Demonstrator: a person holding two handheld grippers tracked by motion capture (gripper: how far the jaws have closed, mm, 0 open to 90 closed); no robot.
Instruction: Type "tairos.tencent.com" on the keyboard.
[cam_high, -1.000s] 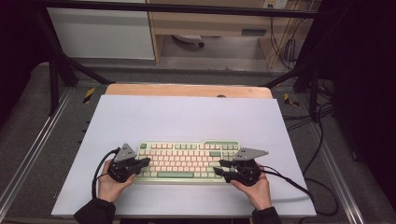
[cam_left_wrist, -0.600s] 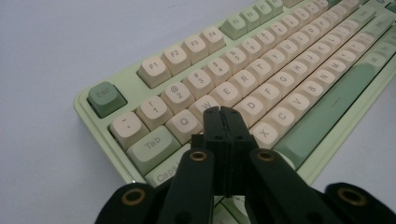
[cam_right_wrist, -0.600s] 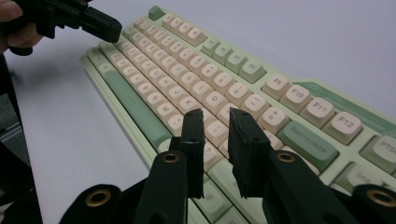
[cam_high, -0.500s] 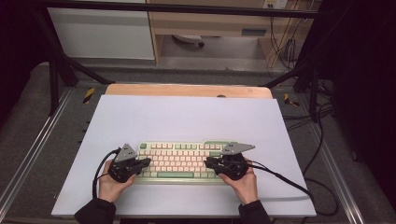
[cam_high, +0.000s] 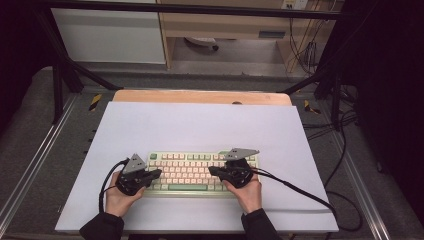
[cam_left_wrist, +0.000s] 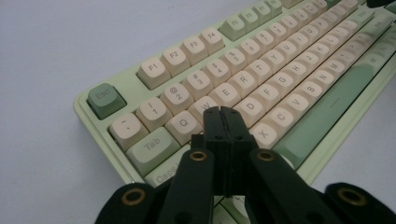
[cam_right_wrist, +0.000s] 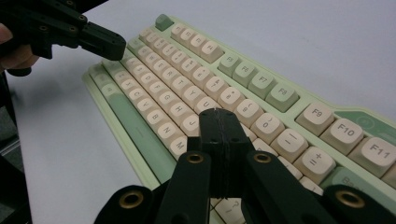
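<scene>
While both grippers hover, fingers (cam_left_wrist: 223, 122) pressed together, keyboard (cam_high: 192, 170) beneath

Matt plastic under my tools

My keyboard (cam_left_wrist: 261, 88) has smooth, matt green-and-cream plastic keycaps; my left gripper (cam_left_wrist: 223, 112) is matt black plastic with brass-coloured rivets, over a smooth matt white sheet (cam_high: 200, 127).

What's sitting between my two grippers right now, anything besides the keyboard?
In the high view, only the keyboard's middle rows of keys lie between the left gripper and the right gripper. Both have their jaws shut over the keys, with nothing between them.
</scene>
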